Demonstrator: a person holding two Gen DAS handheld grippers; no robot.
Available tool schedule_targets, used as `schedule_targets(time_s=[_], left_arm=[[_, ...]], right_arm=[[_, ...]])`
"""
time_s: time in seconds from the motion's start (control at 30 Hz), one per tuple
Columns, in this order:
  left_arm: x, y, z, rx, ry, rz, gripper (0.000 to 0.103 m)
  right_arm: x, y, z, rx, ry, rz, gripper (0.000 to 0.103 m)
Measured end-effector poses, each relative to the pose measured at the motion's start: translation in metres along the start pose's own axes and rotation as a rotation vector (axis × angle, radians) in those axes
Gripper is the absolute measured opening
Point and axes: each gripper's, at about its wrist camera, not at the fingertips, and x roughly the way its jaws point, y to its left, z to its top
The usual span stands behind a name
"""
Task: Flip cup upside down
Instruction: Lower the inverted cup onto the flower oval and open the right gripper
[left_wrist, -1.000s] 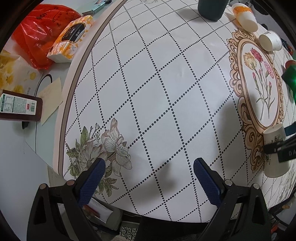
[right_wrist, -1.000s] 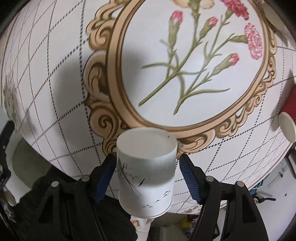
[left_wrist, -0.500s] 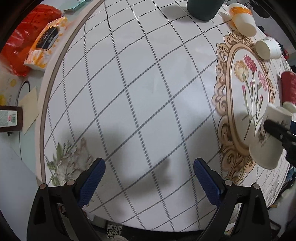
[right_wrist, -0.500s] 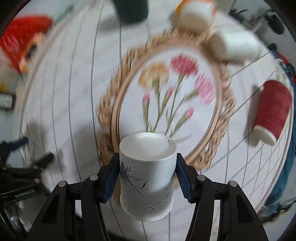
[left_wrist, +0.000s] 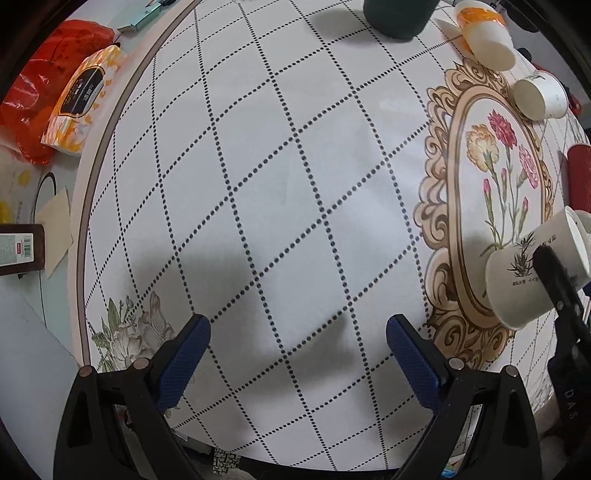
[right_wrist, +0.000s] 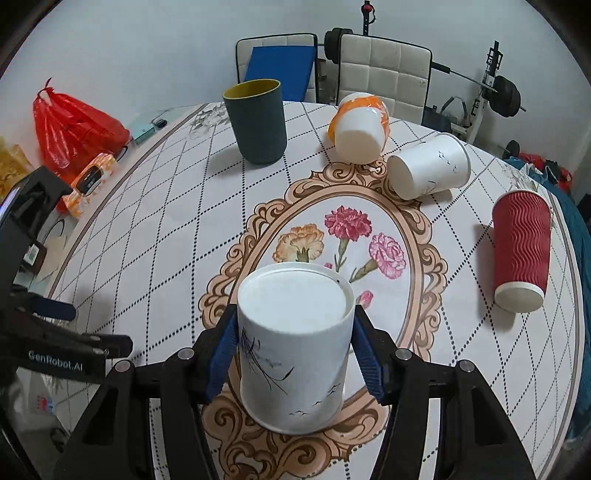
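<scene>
My right gripper (right_wrist: 293, 354) is shut on a white paper cup (right_wrist: 293, 350) with a black ink drawing. The cup is upside down, its closed base on top and its rim close to the tablecloth (right_wrist: 177, 221); I cannot tell whether the rim touches it. In the left wrist view the same cup (left_wrist: 517, 280) shows at the right edge, tilted, over the flower medallion (left_wrist: 498, 177). My left gripper (left_wrist: 297, 347) is open and empty above the checked cloth near the table's front edge.
A dark green cup (right_wrist: 256, 122) stands upright at the back. An orange-and-white cup (right_wrist: 360, 127), a white cup (right_wrist: 430, 166) and a red ribbed cup (right_wrist: 522, 245) lie on their sides. A tissue pack (left_wrist: 83, 101) and a red bag (left_wrist: 33, 110) lie at the left.
My right gripper has turned from looking down at the table to looking level across it, with the cup still in it. The left gripper has shifted little.
</scene>
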Motion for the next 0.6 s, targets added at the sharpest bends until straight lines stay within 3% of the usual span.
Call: schedule_targets(time_s=[0.1,0.2,0.37,0.6], left_arm=[[-0.005,-0.008,-0.009,0.015,-0.022,-0.001,0.098],[-0.014,-0.011,-0.015,0.031,-0.047,-0.004,0.098],[-0.045,-0.023,-0.029,0.085,-0.124,0.002,0.098],[-0.104,-0.026,-0.056,0.184,-0.26,-0.01,0.098]], right_arm=[[-0.003,-0.001,-0.006,-0.014,0.024,-0.007,0.064],[-0.005,-0.003,-0.01,0.0,0.059,-0.009,0.078],[-0.029,-0.008,-0.015,0.054,0.079,-0.038,0.093],[-0.095,-0.019,-0.04,0.222,0.136,-0.191,0.095]])
